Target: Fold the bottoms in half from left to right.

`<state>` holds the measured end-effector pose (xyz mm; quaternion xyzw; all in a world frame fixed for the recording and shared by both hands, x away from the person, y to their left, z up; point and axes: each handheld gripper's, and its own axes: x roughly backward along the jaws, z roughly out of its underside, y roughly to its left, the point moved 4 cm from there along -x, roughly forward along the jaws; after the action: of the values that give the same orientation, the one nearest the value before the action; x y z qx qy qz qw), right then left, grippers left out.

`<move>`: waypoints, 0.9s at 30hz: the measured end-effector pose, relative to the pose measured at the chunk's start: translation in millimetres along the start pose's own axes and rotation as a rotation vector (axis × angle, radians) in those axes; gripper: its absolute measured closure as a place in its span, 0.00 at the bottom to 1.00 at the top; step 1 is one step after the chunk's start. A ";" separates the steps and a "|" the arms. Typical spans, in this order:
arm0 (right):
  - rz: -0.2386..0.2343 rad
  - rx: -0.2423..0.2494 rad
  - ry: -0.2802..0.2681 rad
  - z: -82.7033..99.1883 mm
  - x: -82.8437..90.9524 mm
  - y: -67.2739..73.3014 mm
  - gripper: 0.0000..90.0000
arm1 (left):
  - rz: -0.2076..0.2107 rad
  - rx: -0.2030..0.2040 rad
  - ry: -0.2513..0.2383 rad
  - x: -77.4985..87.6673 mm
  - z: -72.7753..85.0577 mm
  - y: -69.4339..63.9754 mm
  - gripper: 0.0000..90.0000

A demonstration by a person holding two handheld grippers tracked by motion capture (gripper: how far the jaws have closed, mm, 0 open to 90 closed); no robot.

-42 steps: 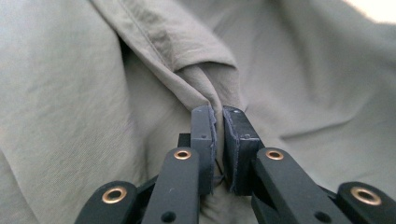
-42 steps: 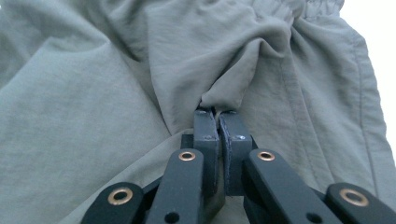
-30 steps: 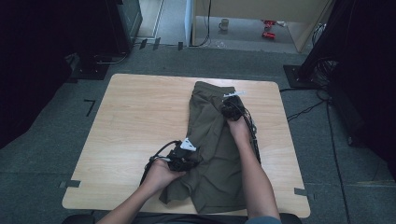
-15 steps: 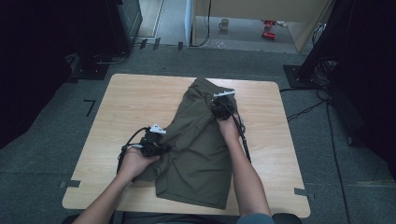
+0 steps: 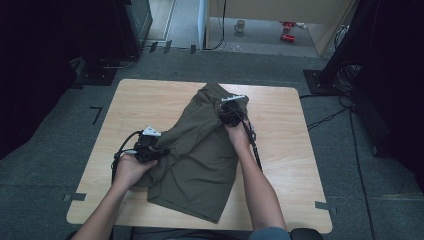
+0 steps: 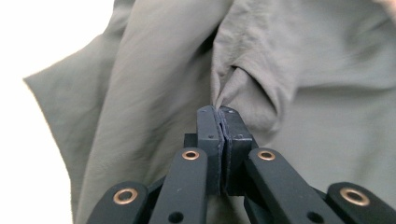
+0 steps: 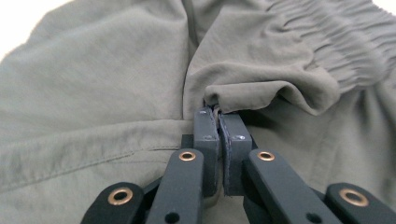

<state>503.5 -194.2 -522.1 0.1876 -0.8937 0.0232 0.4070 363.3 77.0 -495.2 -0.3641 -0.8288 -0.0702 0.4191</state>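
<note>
An olive-green pair of shorts (image 5: 200, 155) lies on the wooden table (image 5: 140, 105), half unfolded. My left gripper (image 5: 162, 151) is at the garment's left side, shut on a pinch of its fabric (image 6: 223, 95); the cloth bunches up right at the closed jaws (image 6: 218, 112). My right gripper (image 5: 226, 109) sits near the far end of the shorts, shut on a rolled edge (image 7: 261, 93) close to the gathered elastic waistband (image 7: 322, 32). Both jaw pairs stand pressed together with cloth between them. A forearm leads to each gripper from the near edge.
Bare wood shows on the left part and on the right strip (image 5: 290, 150) of the table. Dark equipment (image 5: 130, 25) stands beyond the far left corner. Cables (image 5: 325, 117) run over the grey floor at the right. Tape marks (image 5: 322, 205) sit by the near corners.
My left gripper has pulled its pinch of fabric out to the left, spreading the shorts wider. My right gripper has shifted slightly leftward with the waistband end.
</note>
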 end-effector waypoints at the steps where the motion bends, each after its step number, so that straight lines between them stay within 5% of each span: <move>1: -0.006 0.002 -0.015 -3.0 4.8 -0.9 0.97 | 0.016 -0.010 -0.014 5.7 -2.3 -6.2 0.99; 13: -0.039 -0.008 -0.105 -20.5 48.3 -17.9 0.96 | 0.189 -0.114 -0.109 42.2 -26.1 -90.2 1.00; 19: -0.051 -0.005 -0.111 -19.2 59.1 -26.5 0.94 | 0.250 -0.172 -0.095 29.8 -33.8 -128.1 1.00; 27: -0.011 0.003 -0.034 -1.7 56.9 -43.8 0.92 | 0.307 -0.182 -0.082 5.7 -37.1 -157.9 0.99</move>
<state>486.2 -252.5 -484.0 0.1936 -0.8994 0.0191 0.3914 280.4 -50.0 -437.4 -0.5252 -0.7701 -0.0654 0.3561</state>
